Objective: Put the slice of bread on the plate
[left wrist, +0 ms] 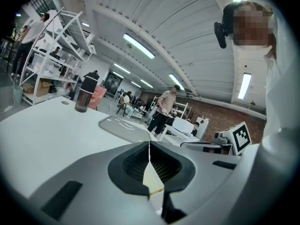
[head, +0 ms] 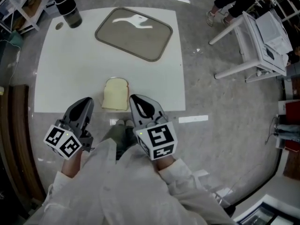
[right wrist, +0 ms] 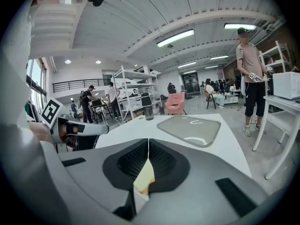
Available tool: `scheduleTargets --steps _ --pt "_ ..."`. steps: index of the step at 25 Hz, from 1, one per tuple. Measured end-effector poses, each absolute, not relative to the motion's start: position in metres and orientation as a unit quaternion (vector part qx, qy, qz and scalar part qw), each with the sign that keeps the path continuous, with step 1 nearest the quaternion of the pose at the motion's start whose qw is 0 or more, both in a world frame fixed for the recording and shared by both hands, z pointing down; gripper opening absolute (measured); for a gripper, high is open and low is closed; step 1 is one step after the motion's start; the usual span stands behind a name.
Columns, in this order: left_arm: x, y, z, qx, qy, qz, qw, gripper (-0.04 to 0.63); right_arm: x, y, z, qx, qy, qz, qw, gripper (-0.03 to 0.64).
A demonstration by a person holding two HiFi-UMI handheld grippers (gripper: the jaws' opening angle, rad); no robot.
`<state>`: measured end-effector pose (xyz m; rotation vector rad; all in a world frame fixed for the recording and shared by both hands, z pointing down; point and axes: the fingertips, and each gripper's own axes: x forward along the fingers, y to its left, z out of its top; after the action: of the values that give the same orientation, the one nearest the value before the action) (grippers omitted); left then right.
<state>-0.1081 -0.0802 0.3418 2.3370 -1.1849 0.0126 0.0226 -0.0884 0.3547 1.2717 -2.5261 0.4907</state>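
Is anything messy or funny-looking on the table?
Nothing stands out. The slice of bread lies flat and whole near the front edge of the table. The plate sits empty at the far side, and the bottle stands upright at the far left corner. No spills show.

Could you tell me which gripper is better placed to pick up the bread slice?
Right, probably. The right gripper sits almost against the bread slice; the left gripper stands further off. Both have jaws shut, so either must open first.
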Motion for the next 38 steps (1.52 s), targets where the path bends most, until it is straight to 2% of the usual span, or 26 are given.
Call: scheduleTargets --steps 13,29,33,38 --pt "-0.118 -0.1 0.382 0.857 -0.406 0.058 0.312 0.011 0.025 -0.094 0.399 0.468 -0.836 0.231 0.169 0.015" --pt "-0.111 -0.108 0.447 0.844 -0.374 0.113 0.367 0.015 0.022 -0.096 0.46 0.434 -0.818 0.31 0.216 0.017" --pt "-0.116 -0.11 0.461 0.829 -0.39 0.129 0.38 0.083 0.024 -0.097 0.473 0.441 -0.806 0.32 0.231 0.017" --pt "-0.117 -0.11 0.476 0.816 -0.396 0.146 0.395 0.13 0.031 -0.102 0.483 0.458 -0.793 0.331 0.228 0.018"
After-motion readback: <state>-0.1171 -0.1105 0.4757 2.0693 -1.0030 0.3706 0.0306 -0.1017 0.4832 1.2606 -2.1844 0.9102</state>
